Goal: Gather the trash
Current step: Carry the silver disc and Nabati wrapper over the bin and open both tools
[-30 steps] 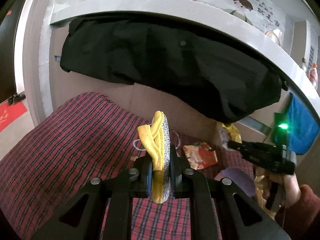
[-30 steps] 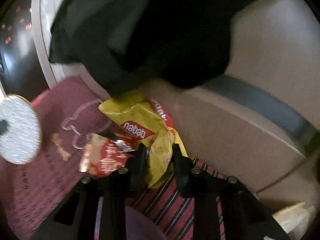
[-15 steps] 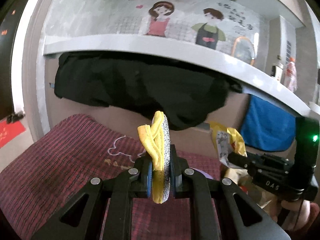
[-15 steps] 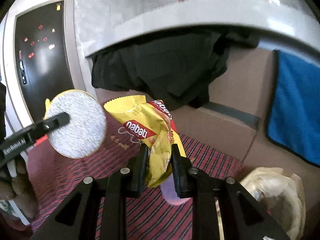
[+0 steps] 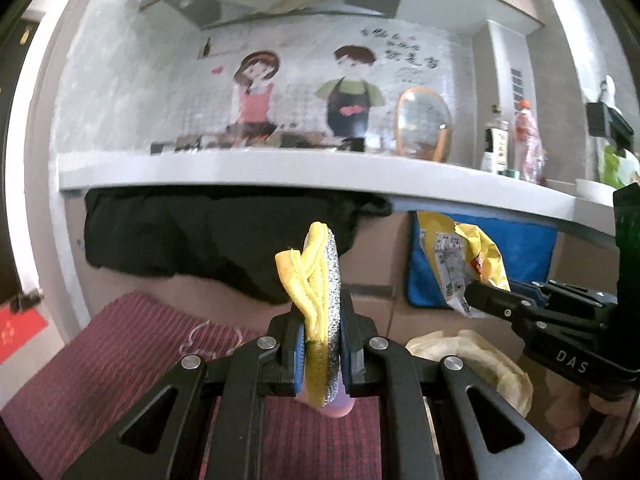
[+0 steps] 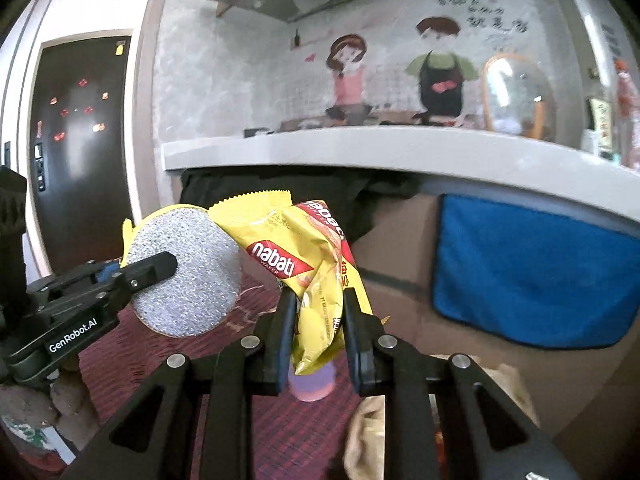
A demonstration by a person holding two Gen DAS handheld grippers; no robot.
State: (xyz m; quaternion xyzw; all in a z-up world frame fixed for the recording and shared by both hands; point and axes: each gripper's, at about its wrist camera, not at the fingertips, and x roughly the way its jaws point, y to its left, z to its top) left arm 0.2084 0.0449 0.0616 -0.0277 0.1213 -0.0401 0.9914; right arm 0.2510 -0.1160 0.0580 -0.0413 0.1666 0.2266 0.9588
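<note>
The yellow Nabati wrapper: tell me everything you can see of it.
The yellow Nabati wrapper is a crumpled, glossy foil-like wafer packet with a red logo band, red printing and a zigzag-cut top edge. It looks empty and creased. The right gripper is shut on its lower half, holding it upright in the air above the red plaid cloth. Its upper left part overlaps the round silver scouring pad in the right wrist view; whether they touch I cannot tell. The left wrist view shows its back with a printed label.

Your left gripper [image 5: 322,344] clamps a round scouring pad [image 5: 324,300], yellow one side, silver the other, standing on edge. To its right, your right gripper [image 5: 476,298] pinches a crumpled yellow wrapper [image 5: 460,256]. A dark red cloth [image 5: 120,360] lies below.
</note>
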